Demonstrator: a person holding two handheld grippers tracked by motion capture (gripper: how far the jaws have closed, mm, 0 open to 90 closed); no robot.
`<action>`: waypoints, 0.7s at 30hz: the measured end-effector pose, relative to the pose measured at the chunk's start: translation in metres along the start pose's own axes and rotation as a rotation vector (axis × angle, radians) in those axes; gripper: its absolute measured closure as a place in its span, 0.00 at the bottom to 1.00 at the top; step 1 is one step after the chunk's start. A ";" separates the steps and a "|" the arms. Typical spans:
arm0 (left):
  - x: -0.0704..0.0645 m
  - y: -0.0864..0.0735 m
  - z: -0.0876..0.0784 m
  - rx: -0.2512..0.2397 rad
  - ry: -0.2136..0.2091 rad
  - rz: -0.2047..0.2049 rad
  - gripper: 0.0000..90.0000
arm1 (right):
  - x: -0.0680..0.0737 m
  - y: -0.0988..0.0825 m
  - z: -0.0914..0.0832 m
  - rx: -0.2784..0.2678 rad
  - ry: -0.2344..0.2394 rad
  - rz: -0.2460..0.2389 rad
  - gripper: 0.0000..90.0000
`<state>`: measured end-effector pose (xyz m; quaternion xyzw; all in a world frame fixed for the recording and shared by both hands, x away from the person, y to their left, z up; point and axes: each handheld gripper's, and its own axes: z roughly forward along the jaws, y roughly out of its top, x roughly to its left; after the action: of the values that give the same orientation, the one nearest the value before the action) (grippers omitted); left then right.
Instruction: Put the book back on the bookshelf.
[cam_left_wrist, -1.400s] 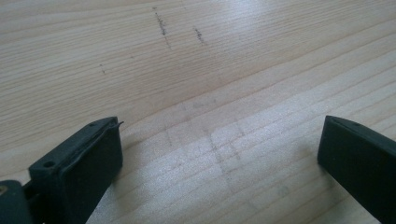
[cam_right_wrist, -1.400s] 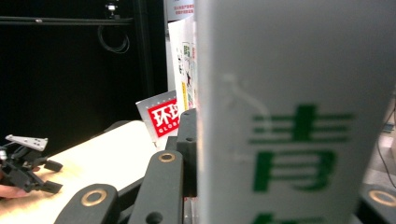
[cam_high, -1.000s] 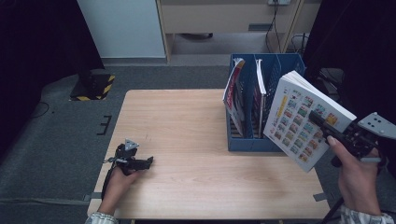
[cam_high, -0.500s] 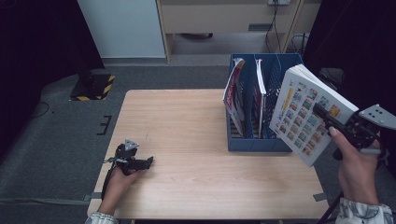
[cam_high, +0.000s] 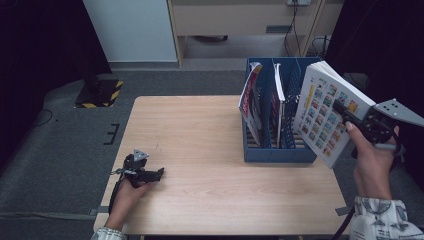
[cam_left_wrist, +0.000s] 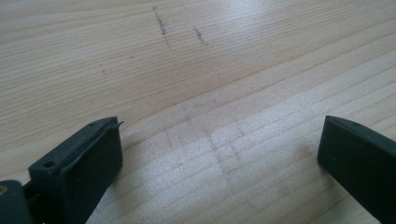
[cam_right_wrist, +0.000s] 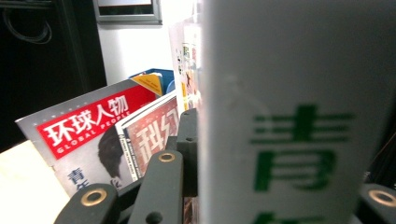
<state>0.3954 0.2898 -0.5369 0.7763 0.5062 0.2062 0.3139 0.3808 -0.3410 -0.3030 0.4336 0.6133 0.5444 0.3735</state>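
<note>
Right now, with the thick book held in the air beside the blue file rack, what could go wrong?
1. The right gripper holds the white book near one edge, tilted in the air; it may slip or swing.
2. The blue file rack already holds leaning magazines; the book might catch on them or on a divider.
3. The left gripper rests open far away on the table, so a push could shift the rack.
</note>
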 end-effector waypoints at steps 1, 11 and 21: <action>0.000 0.000 0.000 0.000 0.000 0.000 0.00 | 0.000 0.000 0.002 0.001 -0.005 0.002 0.82; 0.000 0.000 0.000 0.000 0.000 0.000 0.00 | -0.003 0.001 0.024 0.004 -0.069 0.028 0.82; 0.000 0.000 0.000 0.000 0.000 0.000 0.00 | -0.009 0.000 0.030 0.005 -0.103 0.047 0.82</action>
<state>0.3954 0.2898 -0.5370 0.7763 0.5062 0.2063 0.3140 0.4120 -0.3393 -0.3070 0.4764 0.5842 0.5285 0.3905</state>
